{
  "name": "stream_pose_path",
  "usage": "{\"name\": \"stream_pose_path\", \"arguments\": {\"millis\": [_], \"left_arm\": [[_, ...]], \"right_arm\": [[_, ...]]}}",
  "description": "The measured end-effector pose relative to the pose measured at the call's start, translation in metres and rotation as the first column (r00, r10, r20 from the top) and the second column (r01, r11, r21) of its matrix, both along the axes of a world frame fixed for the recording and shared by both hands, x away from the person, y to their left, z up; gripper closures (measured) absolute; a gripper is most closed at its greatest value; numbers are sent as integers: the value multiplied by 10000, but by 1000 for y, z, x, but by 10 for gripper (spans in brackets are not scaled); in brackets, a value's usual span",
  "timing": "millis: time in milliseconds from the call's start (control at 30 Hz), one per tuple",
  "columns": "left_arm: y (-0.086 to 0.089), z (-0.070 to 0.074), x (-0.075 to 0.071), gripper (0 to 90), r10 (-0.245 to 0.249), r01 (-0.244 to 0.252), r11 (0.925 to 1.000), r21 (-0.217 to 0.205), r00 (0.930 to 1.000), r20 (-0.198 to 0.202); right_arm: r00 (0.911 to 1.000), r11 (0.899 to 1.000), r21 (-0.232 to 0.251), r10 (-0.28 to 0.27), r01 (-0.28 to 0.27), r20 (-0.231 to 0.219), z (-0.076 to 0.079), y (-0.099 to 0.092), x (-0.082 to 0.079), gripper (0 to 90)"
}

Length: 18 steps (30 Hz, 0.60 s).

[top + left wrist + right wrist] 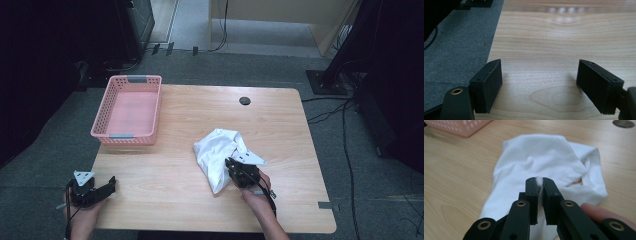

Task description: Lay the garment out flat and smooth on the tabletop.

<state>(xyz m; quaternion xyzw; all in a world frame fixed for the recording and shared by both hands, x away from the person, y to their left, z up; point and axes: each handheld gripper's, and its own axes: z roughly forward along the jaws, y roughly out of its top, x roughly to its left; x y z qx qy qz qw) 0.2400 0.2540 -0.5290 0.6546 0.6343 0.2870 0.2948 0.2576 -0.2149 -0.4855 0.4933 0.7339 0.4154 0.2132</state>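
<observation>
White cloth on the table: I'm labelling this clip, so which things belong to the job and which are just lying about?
In the job:
- white cloth
- right hand-held gripper, shut on it

Just lying about:
- pink basket
- left hand-held gripper, open
- table

A light wooden table [280,115] with a round cable hole [244,100] stands on grey carpet [60,130]; black cables [345,135] trail over the floor at the right; dark stands, perhaps equipment, flank it; beyond lies a paler floor [200,25].

White cloth [218,154] crumpled, table centre-right, fold pinched.
</observation>
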Motion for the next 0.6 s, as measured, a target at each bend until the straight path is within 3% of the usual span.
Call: {"name": "stream_pose_path", "arguments": {"millis": [100,233,400,533,600], "left_arm": [[0,0,0,211,29,-29,10000,-4,10000,20],[-2,1,-1,211,-38,40,10000,-77,9999,163],[-12,3,-1,211,-378,393,9978,-541,9989,293],[-20,4,2,212,-546,584,9947,-850,9974,468],[-24,5,3,211,-624,673,9927,-997,9967,516]], "right_arm": [[9997,10000,18,16,-15,-252,-9,-15,-15,846],[9993,10000,-75,47,-50,-376,-14,-24,-23,844],[9973,9997,76,227,-222,-692,-22,-39,-34,818],[9963,9991,30,423,-422,-747,-28,-50,-43,726],[9957,9988,229,452,-435,-807,-29,-57,-44,659]]}}
